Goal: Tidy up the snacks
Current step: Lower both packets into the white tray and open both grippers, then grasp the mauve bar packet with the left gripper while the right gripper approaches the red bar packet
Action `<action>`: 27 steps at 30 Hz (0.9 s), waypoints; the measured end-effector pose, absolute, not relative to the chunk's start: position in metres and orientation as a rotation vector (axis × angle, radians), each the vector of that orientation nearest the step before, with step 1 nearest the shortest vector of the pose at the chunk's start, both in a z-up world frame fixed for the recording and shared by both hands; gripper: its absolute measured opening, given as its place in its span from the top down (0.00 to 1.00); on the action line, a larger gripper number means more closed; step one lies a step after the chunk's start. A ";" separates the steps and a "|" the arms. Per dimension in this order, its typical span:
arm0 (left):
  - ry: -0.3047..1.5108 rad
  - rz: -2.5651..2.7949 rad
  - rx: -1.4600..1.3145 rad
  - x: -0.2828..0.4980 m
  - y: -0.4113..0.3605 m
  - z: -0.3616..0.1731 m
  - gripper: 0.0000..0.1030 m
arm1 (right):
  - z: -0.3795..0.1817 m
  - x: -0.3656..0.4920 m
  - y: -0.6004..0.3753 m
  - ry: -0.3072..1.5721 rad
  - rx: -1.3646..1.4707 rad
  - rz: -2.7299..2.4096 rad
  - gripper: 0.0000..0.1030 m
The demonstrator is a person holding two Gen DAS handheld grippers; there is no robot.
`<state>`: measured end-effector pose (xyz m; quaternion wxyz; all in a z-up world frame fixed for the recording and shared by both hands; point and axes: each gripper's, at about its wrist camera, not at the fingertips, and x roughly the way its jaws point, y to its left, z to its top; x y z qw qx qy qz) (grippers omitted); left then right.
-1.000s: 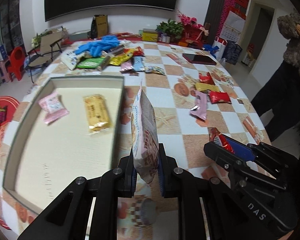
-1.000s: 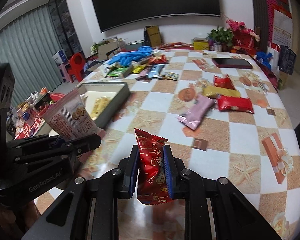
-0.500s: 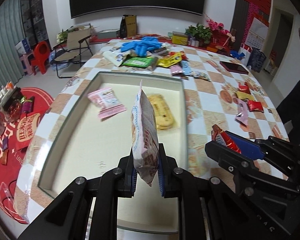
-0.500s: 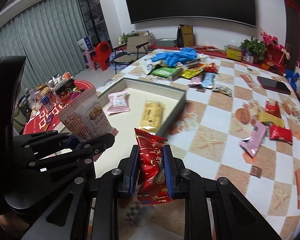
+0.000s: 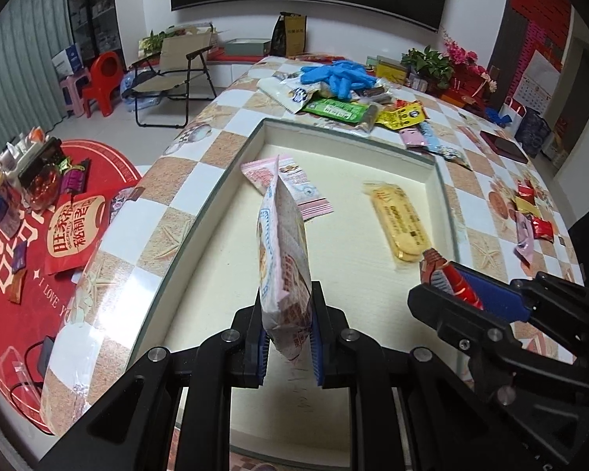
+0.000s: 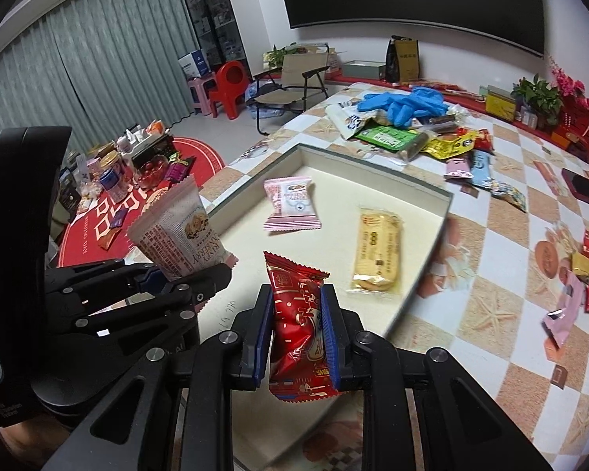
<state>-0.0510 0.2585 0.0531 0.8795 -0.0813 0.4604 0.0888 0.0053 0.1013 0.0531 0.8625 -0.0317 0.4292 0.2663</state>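
Observation:
My left gripper (image 5: 286,306) is shut on a white and pink cookie packet (image 5: 282,251), held upright above the near part of the shallow cream tray (image 5: 231,180). My right gripper (image 6: 297,310) is shut on a red snack packet (image 6: 298,325), held above the tray's near right part (image 6: 447,204). The left gripper also shows in the right wrist view (image 6: 184,274), and the right gripper in the left wrist view (image 5: 443,286). In the tray lie a pink packet (image 5: 294,188) and a yellow biscuit packet (image 5: 400,219).
A pile of snacks and blue gloves (image 5: 337,76) lies beyond the tray's far edge. More packets (image 6: 581,274) lie on the checkered table to the right, near a dark phone (image 6: 585,188). A red mat with jars (image 5: 31,212) and a folding chair (image 5: 169,70) are left of the table.
Both grippers have moved left from above the bare table to above the tray, each still holding its packet. The tray now fills the middle of both views.

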 end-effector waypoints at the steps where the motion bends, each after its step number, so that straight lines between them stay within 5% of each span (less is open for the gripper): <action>1: 0.977 0.182 -0.178 -0.048 0.263 0.050 0.82 | 0.051 0.008 0.105 0.910 -0.067 0.565 0.76; 2: 0.991 0.181 -0.189 -0.045 0.267 0.047 0.81 | 0.048 0.011 0.109 0.919 -0.074 0.564 0.76; 4: 1.004 0.198 -0.212 -0.044 0.278 0.044 0.51 | 0.042 0.018 0.117 0.940 -0.091 0.567 0.76; 6: 0.966 0.228 -0.228 -0.049 0.286 0.048 0.36 | 0.038 0.026 0.122 0.963 -0.095 0.580 0.73; 8: 0.927 0.220 -0.247 -0.055 0.291 0.054 0.31 | 0.043 0.029 0.115 0.931 -0.077 0.554 0.52; 9: 0.914 0.210 -0.258 -0.058 0.292 0.056 0.30 | 0.047 0.028 0.109 0.901 -0.059 0.536 0.21; 10: 0.904 0.202 -0.267 -0.061 0.292 0.057 0.30 | 0.053 0.026 0.100 0.863 -0.035 0.518 0.06; 19: 0.873 0.052 -0.200 -0.070 0.214 0.076 0.29 | 0.059 0.008 -0.016 0.817 0.139 0.334 0.06; 27: 0.953 -0.173 -0.061 -0.043 0.067 0.068 0.29 | 0.030 -0.016 -0.124 0.897 -0.037 -0.020 0.06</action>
